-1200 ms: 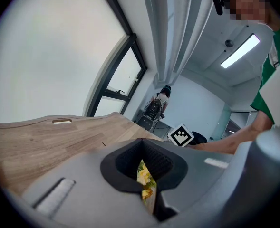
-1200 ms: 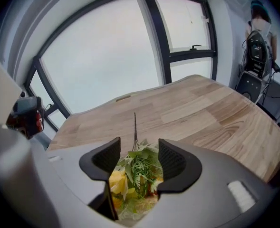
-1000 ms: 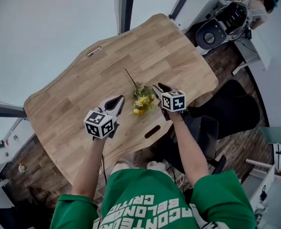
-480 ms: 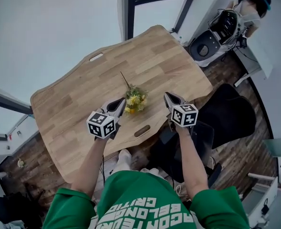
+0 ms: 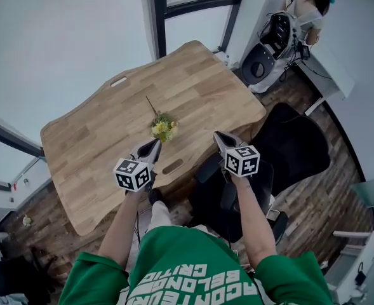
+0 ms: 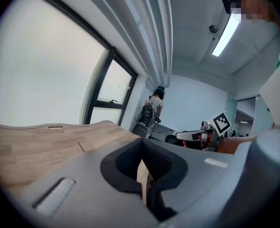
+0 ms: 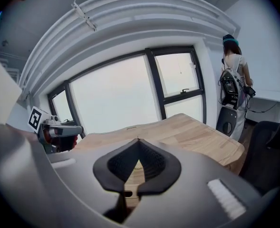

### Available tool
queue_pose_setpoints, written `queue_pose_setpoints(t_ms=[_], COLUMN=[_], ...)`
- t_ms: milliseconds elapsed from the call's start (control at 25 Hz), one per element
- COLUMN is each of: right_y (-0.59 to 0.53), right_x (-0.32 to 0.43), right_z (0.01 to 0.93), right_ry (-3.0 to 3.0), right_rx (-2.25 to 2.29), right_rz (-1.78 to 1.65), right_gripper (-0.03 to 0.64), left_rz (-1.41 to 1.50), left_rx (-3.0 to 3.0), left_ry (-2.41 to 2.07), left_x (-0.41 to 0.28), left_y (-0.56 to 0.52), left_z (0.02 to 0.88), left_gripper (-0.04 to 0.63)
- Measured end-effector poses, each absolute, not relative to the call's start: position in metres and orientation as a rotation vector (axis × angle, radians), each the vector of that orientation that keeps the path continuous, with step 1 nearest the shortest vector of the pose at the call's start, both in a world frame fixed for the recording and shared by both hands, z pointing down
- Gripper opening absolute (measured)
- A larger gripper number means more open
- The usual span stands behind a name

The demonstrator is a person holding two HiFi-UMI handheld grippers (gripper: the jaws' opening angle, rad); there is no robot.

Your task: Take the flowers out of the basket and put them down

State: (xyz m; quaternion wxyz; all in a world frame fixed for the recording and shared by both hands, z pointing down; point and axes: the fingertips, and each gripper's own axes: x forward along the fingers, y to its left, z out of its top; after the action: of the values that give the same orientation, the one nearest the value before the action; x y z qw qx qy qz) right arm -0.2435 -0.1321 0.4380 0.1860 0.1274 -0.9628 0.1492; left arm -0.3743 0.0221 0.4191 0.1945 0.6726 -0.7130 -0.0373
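**A:** Yellow heads on a thin stem: is that the bunch? Where does it sit in the head view?

**B:** Yes. The flowers (image 5: 163, 127) lie flat on the wooden desk (image 5: 98, 138). They are just ahead of the fingers of the left gripper (image 5: 152, 146), and ahead and to the left of those of the right gripper (image 5: 220, 136). They touch neither. No basket shows in any view.

**A:** And the left gripper view?

**B:** The left gripper (image 6: 140, 144) has its fingers brought together at the tips. Only a sliver of desk shows through the hollow behind the pads, and nothing is held. Bare desk stretches beyond the tips, and I cannot make out the flowers there. The right gripper (image 6: 197, 136) hangs off to the right of the fingers.

**A:** Right gripper view?

**B:** Much the same. The right gripper (image 7: 139, 140) is closed tip to tip on nothing. The desk lies beyond its fingers and the left gripper (image 7: 59, 129) is off to their left.

**A:** So which step is this?

**B:** I judge the putting-down done. The flowers are out and resting, and both pairs of fingers are clear and empty.

**A:** Next move?

**B:** Little, I think. If more flowers remain, the basket must be found first, since it is out of sight. The fingers would then have to part before reaching for a stem. They should close gently, because stems that thin probably bend or slip.
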Motion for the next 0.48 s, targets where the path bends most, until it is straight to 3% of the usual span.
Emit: queue_pose_setpoints(t_ms=[480], right_y=[-0.093], right_x=[-0.176], right_z=[0.422], right_ry=[-2.757], right_rx=[0.266], right_rz=[0.386], right_gripper=[0.005], left_rz=[-0.083], left_rx=[1.851], left_ry=[-2.119], left_x=[-0.312], left_y=[0.054], left_z=[0.396], left_gripper=[0.018])
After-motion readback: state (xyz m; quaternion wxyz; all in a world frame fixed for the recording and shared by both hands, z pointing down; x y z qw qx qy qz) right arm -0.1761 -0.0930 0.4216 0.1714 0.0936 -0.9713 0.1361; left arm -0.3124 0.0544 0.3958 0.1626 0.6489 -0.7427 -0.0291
